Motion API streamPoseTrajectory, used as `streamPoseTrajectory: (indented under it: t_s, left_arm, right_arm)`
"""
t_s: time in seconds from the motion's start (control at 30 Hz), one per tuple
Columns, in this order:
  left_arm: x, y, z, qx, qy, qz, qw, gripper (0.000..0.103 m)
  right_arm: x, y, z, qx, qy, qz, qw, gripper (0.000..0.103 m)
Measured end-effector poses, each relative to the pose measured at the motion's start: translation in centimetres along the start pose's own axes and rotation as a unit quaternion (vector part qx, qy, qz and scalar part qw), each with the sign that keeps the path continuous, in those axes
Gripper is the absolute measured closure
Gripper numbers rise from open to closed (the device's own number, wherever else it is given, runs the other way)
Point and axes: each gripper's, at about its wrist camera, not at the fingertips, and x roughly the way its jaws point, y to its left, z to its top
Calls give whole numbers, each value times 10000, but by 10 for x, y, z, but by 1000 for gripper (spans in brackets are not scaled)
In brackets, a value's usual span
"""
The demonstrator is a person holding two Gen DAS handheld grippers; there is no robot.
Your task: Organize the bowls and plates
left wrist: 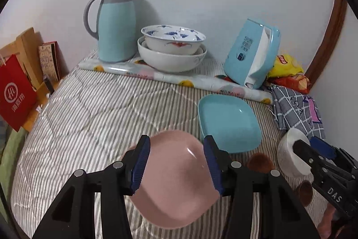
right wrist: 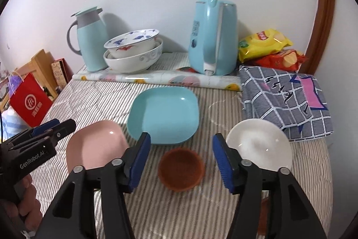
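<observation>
Both tongs hang spread over dishes on a striped bed cover.

The left gripper [left wrist: 176,162] stands open above the pink plate [left wrist: 176,180], pads apart from it as far as shows; the right gripper [right wrist: 181,160] gapes over the brown bowl [right wrist: 181,169], pinching nothing. The blue plate [right wrist: 164,114] lies mid-cover, the white bowl [right wrist: 260,145] near the right edge beside a checked cloth [right wrist: 286,100]. Two stacked bowls [right wrist: 132,50] sit at the far edge by the jug [right wrist: 89,39].
</observation>
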Motion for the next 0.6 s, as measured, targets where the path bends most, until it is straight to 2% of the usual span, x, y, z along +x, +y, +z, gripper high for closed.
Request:
streamPoseTrajectory:
  t_s: [0.33,0.6]
  left_arm:
    - [31,-14,25,444,-73,351,9984,55]
    - [64,-20,34,519,92,373,9979,55]
  right_arm:
    - [17,-15,19,-12,5,-88,10000,42]
    - [43,-16,29,-53,116,-15,9999,42]
